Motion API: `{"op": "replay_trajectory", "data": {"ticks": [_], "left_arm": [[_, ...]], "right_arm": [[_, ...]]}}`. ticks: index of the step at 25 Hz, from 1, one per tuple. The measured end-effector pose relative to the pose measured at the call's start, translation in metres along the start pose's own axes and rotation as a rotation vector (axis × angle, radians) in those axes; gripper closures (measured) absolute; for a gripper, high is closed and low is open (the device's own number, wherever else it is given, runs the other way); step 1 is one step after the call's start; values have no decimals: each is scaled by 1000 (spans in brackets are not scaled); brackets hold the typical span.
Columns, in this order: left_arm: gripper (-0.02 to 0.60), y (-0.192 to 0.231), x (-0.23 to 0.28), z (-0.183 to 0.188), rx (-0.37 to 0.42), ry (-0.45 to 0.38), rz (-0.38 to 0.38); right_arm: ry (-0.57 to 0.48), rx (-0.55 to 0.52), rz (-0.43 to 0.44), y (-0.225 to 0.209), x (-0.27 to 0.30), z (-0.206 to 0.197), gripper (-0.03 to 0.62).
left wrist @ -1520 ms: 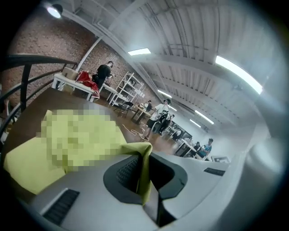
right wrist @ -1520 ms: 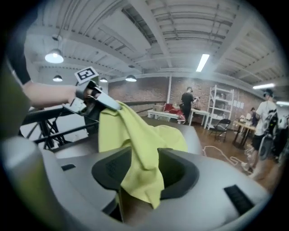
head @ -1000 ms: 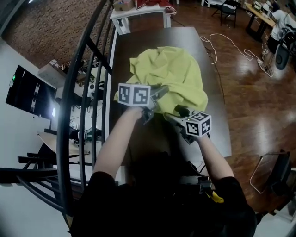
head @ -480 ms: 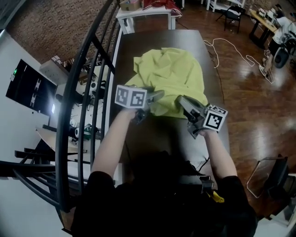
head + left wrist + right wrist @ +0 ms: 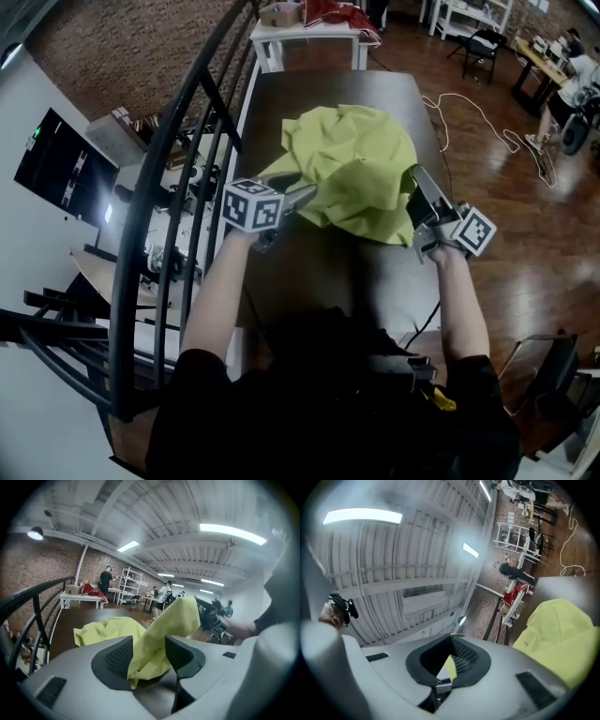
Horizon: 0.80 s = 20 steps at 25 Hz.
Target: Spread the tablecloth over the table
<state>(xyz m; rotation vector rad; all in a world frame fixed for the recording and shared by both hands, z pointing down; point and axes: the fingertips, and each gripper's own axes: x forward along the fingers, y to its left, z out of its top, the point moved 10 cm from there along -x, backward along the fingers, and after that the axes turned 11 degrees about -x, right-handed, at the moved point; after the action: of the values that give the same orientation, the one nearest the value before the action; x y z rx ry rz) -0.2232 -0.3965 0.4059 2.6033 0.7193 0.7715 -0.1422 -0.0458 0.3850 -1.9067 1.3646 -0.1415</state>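
Note:
A yellow-green tablecloth [image 5: 352, 173] lies crumpled on the dark table [image 5: 319, 94]. My left gripper [image 5: 302, 197] is at the cloth's near left edge. Its jaws have just been opening and a loose fold of the tablecloth [image 5: 154, 634] stands between the parted pads of this gripper [image 5: 149, 641], not pinched. My right gripper [image 5: 417, 183] is raised at the near right side, shut on a thin strip of the cloth edge that shows between the pads of that gripper [image 5: 451, 658]. The rest of the tablecloth [image 5: 558, 634] hangs below it.
A black metal railing [image 5: 178, 187] runs along the table's left side. A white table [image 5: 314, 28] with red things stands beyond the far end. A white cable [image 5: 469, 112] lies on the wood floor at right, near a person [image 5: 562, 75]. Other people [image 5: 107, 581] stand far off.
My right gripper closed on the cloth's near right edge and rose up and to the right, lifting it. My left gripper drifted left and its jaws opened around the fold.

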Motion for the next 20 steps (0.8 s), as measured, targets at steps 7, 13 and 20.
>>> {"op": "replay_trajectory", "data": {"ticks": [7,13,20], "left_arm": [[321,-30,29,-23,260,113,21],[222,-94,54,-11,547,14,43],[178,-119,43,15,659,-94,36]], "right_arm": [[12,-46,73,24,18,17,589],[84,26,122,37,44,0,588],[336,-58,190,51,62,-28,588]]}}
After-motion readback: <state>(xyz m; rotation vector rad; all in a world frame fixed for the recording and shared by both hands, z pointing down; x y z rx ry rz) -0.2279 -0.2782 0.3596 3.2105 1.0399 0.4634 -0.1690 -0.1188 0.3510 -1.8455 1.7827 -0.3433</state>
